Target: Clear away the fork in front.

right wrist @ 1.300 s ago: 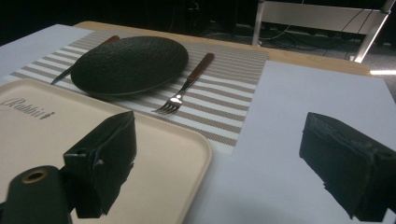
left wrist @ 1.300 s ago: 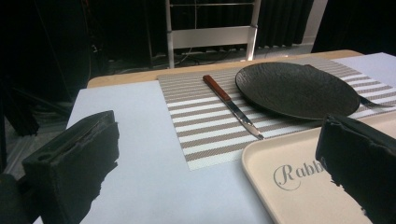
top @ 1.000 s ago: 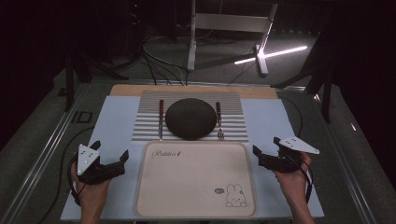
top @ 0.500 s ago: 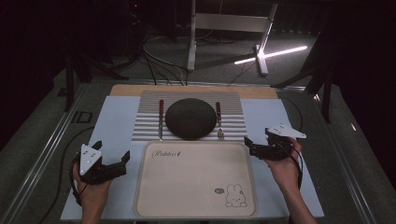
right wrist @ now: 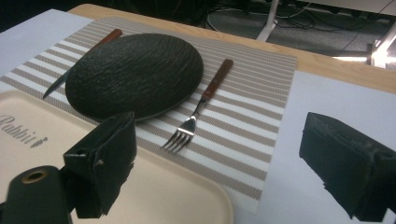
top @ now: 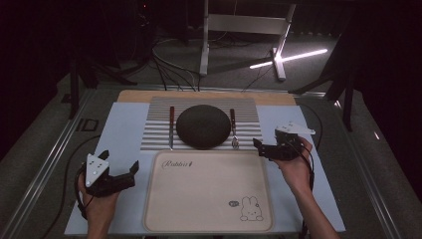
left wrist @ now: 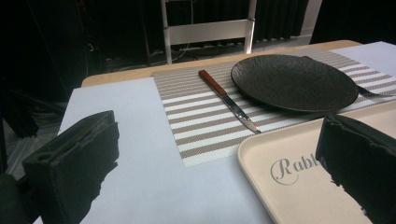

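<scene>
The room is dark, and a pale blue sheet (top: 124, 134) covers the table. The right gripper (top: 264, 148) has its jaws wide apart with nothing in them. The fork (right wrist: 192, 119) lies just ahead of it on the striped mat (right wrist: 254, 102), beside the black plate (right wrist: 133, 72). The left gripper (top: 128, 172) is spread apart and empty too, with the cream tray (left wrist: 299, 186) under one jaw and the knife (left wrist: 229, 100) farther ahead.
</scene>
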Demonstrator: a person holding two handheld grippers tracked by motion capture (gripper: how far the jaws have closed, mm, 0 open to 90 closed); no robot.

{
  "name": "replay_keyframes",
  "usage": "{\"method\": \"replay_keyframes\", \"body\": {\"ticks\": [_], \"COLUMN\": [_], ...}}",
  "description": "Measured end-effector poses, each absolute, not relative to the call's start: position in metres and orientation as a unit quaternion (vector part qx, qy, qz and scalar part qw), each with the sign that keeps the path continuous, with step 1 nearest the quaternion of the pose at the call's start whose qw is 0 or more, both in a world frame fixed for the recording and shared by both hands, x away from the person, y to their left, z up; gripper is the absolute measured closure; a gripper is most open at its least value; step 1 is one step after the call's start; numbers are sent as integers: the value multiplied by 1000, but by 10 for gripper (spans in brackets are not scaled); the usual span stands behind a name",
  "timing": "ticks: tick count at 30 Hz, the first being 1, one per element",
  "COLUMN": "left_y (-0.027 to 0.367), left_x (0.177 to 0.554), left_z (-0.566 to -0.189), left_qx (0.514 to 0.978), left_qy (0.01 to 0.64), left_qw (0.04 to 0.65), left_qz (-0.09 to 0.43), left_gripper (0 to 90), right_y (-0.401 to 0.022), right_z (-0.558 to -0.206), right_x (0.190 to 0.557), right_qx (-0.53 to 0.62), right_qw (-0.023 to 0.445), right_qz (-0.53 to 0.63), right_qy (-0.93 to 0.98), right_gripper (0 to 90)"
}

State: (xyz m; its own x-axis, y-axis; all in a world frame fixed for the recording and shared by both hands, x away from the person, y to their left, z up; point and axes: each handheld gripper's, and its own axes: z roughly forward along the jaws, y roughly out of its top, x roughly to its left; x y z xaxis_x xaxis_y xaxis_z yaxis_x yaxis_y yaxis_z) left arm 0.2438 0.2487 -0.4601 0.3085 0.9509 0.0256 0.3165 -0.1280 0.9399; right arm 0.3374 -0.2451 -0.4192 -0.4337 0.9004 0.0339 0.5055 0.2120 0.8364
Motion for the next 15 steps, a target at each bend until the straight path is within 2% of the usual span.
{"method": "replay_keyframes", "body": {"ticks": [15], "left_y": [248], "left_x": [244], "left_z": [-461], "left_qx": [667], "left_qy": [476], "left_qw": [458], "left_qz": [346], "left_gripper": [0], "right_y": [-236], "right_z": [-409], "right_x": [376], "right_qx": [484], "right_qw": [232], "right_qz": [407], "right_qy": [739], "right_gripper": [114]}}
